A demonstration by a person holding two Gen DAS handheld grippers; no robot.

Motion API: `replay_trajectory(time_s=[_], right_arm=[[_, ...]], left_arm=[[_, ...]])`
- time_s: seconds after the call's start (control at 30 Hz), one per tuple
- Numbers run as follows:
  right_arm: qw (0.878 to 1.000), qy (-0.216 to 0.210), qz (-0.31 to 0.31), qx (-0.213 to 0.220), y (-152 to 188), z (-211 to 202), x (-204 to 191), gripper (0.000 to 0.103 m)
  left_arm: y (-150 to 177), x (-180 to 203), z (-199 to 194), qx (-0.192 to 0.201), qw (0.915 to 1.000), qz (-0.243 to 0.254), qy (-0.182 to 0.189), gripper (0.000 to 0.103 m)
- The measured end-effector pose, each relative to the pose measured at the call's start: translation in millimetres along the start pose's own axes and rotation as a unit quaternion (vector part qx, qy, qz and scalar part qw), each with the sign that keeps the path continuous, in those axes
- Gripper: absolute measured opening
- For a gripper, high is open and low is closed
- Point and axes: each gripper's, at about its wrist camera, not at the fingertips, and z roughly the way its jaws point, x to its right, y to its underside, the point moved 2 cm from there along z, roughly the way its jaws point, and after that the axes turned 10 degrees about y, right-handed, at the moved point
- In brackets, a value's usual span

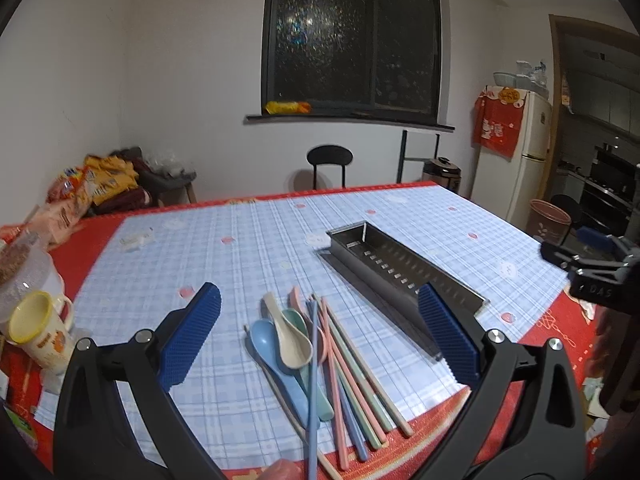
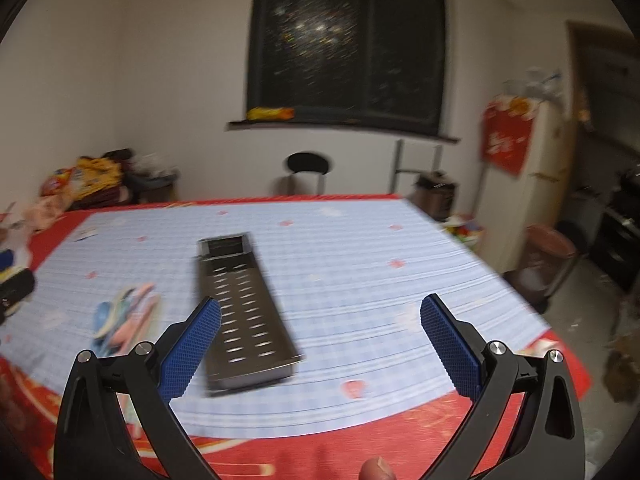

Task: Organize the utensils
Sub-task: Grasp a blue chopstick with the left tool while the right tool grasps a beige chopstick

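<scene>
A pile of pastel spoons [image 1: 286, 340] and chopsticks [image 1: 348, 376] lies on the blue checked tablecloth in the left wrist view, right below my left gripper [image 1: 320, 332], which is open and empty. Beyond them to the right sits a long perforated steel utensil tray [image 1: 396, 264], empty. In the blurred right wrist view the same tray [image 2: 244, 312] lies ahead and left, and the spoons [image 2: 120, 316] show further left. My right gripper [image 2: 320, 336] is open and holds nothing. It also appears at the right edge of the left wrist view, as the right gripper [image 1: 592, 264].
A yellow-rimmed cup [image 1: 40, 332] and a lidded food container [image 1: 20, 272] stand at the table's left edge. Snack bags [image 1: 96, 184] are piled beyond. A black chair [image 1: 330, 162] stands behind the table, a fridge [image 1: 524, 152] and pink bin [image 1: 548, 220] at right.
</scene>
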Motion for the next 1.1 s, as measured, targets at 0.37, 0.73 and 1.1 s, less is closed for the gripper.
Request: replay_trajectory(time_s=[0.37,0.73,1.1], right_arm=[[0.978,-0.192,-0.034,-0.076,25.1,44.9,-65.6,0.098],[0.957,-0.238,-0.134,-0.095,49.9,43.0,-126.9,0.098],[0.951,-0.254,-0.136,-0.112,62.1,48.7,-139.4,0.098]], left_arm=[[29.7,-36.6,9.5,-0.054,0.9978,-0.034,0.014,0.097],[71.1,-68.3,28.0,-0.127,0.9898,-0.063,-0.011,0.097],[83.0,-73.1,28.4,-0.122,0.9890,-0.081,-0.021,0.097]])
